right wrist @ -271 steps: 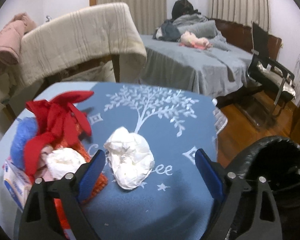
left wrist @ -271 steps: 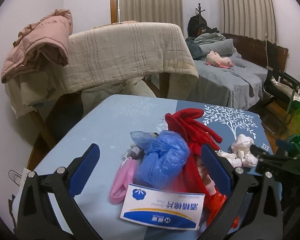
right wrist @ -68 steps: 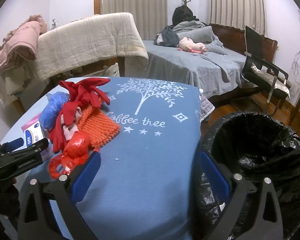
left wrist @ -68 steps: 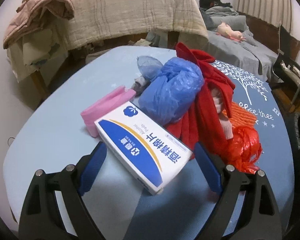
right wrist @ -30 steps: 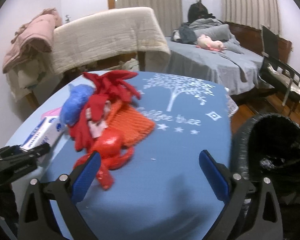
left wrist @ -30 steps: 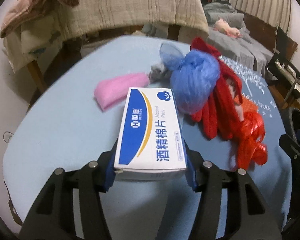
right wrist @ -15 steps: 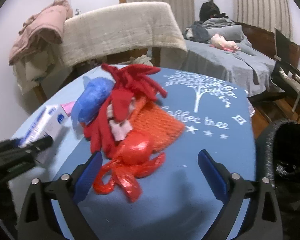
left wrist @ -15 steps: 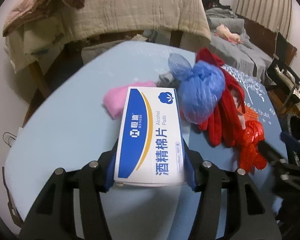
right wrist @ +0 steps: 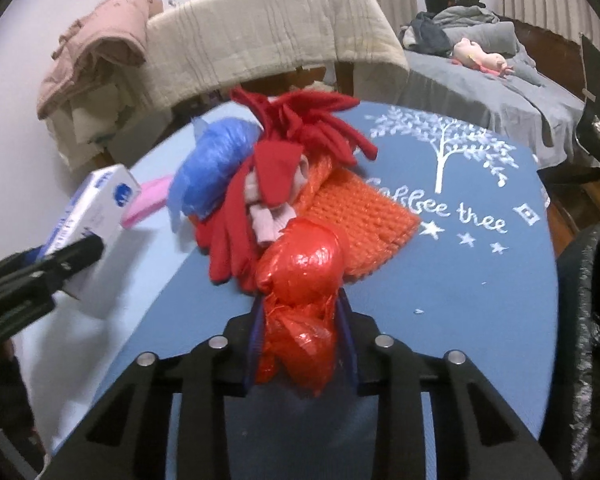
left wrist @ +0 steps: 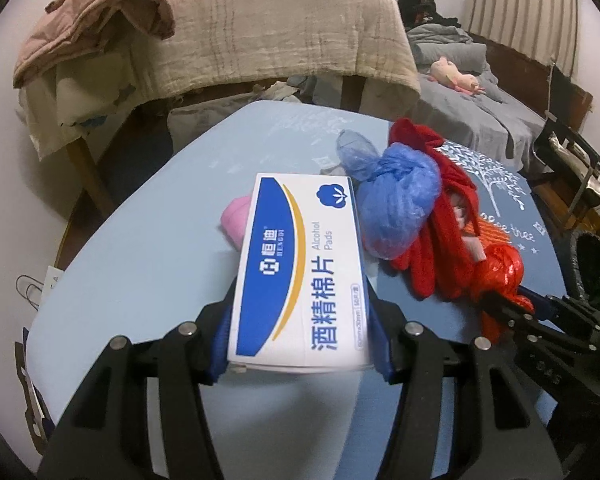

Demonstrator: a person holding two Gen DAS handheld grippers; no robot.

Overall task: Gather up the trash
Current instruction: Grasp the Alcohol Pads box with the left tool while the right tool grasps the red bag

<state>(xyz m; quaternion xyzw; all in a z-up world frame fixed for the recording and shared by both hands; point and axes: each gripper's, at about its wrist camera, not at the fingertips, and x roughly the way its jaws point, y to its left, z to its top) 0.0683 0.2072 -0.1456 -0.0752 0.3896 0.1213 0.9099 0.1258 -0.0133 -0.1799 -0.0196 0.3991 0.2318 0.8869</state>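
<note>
My left gripper [left wrist: 300, 344] is shut on a white and blue alcohol pads box [left wrist: 300, 268] and holds it above the blue table [left wrist: 148, 264]. The box also shows in the right wrist view [right wrist: 92, 220]. My right gripper [right wrist: 302, 344] is shut on a crumpled red plastic bag [right wrist: 300, 280] at the near side of the trash pile. The pile holds a blue plastic bag [left wrist: 396, 196], red gloves [right wrist: 300, 128], an orange knit piece [right wrist: 360, 216] and a pink item [left wrist: 236, 220].
A bin lined with a black bag [right wrist: 592, 312] stands at the table's right edge. A chair draped with a beige blanket [left wrist: 284, 32] and a pink jacket [left wrist: 100, 28] is behind the table. A bed [left wrist: 472, 108] lies at the back right.
My right gripper has moved forward and closed on the red plastic bag. My left gripper still holds the box and has lifted it a little.
</note>
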